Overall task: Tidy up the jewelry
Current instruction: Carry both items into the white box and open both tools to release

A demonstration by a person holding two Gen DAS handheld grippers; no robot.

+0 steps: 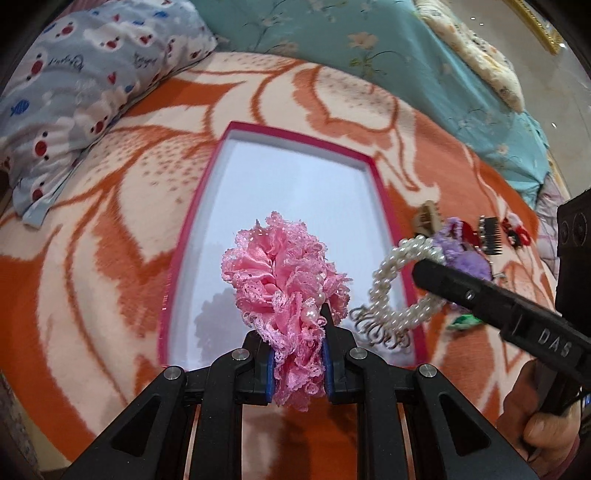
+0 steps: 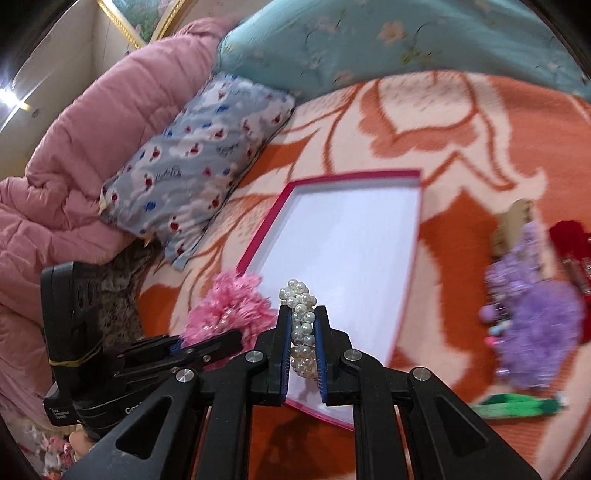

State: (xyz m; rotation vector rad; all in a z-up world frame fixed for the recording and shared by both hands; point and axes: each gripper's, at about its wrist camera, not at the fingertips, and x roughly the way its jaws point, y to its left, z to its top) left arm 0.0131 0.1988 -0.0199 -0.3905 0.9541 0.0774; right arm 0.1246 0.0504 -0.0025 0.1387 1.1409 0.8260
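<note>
While both loads hang, tray [image 1: 382, 206] rim lies clear

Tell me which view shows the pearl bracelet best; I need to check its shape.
The left wrist view: the pearl bracelet shows as a whole loop with metal charms, held by the right gripper. The right wrist view shows it only edge-on between the fingers.

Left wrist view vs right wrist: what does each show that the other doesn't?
Left wrist only: the person's hand holding the right gripper, a black comb clip, and metal charms dangling from the pearl bracelet.

Right wrist only: a pink quilt and a gold picture frame.

Both: the pink-rimmed box, its white inside bare, the pink lace scrunchie shut in the left gripper, the pearl bracelet, purple scrunchie, patterned pillow and orange blanket.
</note>
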